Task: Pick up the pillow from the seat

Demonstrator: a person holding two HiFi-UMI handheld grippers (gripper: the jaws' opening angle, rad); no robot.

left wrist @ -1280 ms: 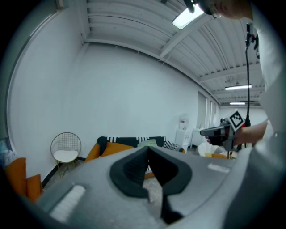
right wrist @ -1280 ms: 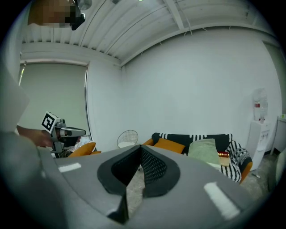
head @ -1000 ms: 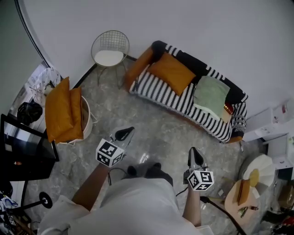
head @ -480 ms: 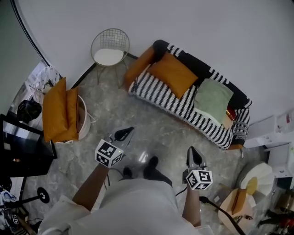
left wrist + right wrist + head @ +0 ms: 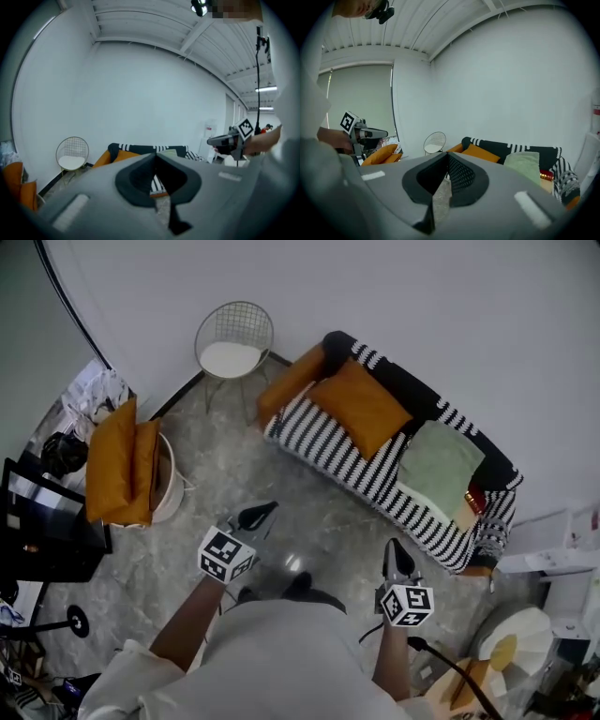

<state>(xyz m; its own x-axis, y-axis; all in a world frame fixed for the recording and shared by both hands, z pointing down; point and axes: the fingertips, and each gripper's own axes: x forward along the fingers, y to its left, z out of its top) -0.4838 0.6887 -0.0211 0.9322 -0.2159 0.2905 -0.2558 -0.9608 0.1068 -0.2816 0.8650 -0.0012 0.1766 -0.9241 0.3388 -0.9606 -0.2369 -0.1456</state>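
Observation:
An orange pillow point(image 5: 362, 406) leans on the black-and-white striped sofa point(image 5: 347, 446), with a pale green pillow point(image 5: 441, 465) to its right. Both show in the right gripper view too, the orange pillow point(image 5: 483, 153) and the green pillow point(image 5: 528, 165). My left gripper point(image 5: 262, 512) is shut and empty, held over the grey floor well short of the sofa. My right gripper point(image 5: 395, 552) is also shut with nothing in it, just in front of the sofa's near edge. In the left gripper view the sofa point(image 5: 136, 151) sits behind the closed jaws.
A wire chair with a white seat point(image 5: 232, 343) stands left of the sofa by the wall. A white basket point(image 5: 167, 486) at the left holds orange cushions point(image 5: 120, 463). A black screen point(image 5: 47, 538) is at the far left, and white furniture point(image 5: 553, 549) and a round stool point(image 5: 525, 638) at the right.
The view has shifted slightly; the sofa sits a little further right and lower in frame. Both grippers stay shut at about the same place before the person.

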